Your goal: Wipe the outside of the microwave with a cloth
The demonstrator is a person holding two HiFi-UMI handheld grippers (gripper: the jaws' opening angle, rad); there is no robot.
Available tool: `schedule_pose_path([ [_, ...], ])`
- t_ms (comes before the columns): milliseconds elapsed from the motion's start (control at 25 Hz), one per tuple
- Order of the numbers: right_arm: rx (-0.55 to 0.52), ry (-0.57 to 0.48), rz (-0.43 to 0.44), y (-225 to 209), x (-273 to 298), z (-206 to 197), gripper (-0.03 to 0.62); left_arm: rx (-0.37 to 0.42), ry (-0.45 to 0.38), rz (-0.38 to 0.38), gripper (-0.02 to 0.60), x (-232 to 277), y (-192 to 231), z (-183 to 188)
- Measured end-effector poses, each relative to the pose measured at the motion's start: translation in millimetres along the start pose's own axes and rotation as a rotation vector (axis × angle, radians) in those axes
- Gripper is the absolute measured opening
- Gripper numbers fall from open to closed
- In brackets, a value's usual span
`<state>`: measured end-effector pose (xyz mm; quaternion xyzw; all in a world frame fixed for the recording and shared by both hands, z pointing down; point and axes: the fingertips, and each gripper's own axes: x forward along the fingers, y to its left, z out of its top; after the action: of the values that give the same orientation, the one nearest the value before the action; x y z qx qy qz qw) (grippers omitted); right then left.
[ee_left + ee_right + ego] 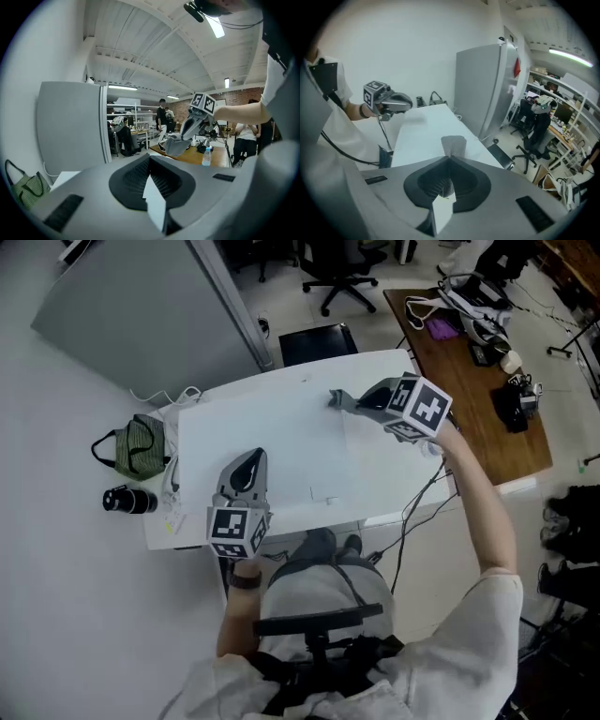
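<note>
Looks down, in the head view, on a white counter (281, 437) in an office: right claw (361, 401) at upper right, clamped on a grey cloth (339, 399) over the counter; left claw (253, 457) at lower left. No microwave to be found in any view. Left gripper view: claw together, nothing between. Right gripper view: only a narrow fold of cloth pinched. Likely to slip free under hard rubbing; could also end up wiping the wrong surface.
</note>
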<state>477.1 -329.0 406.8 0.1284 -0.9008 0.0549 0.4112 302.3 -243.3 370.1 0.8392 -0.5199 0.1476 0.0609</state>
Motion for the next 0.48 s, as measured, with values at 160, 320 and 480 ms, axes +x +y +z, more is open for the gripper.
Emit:
schedule_pose_path([
  [160, 0.018, 0.070, -0.121, -72.4, 20.3, -23.1, 0.005, 0.047, -0.018, -0.018, 0.023, 44.4, 1.0, 22.1],
  [320, -0.044, 0.106, -0.118, -101.8, 40.5, -44.7, 0.005, 0.075, 0.014, -0.014, 0.025, 87.5, -24.8, 36.2],
  [480, -0.129, 0.091, -0.089, -117.4, 57.0, -65.2, 0.005, 0.070, 0.077, 0.044, 0.023, 119.2, -61.3, 34.8],
])
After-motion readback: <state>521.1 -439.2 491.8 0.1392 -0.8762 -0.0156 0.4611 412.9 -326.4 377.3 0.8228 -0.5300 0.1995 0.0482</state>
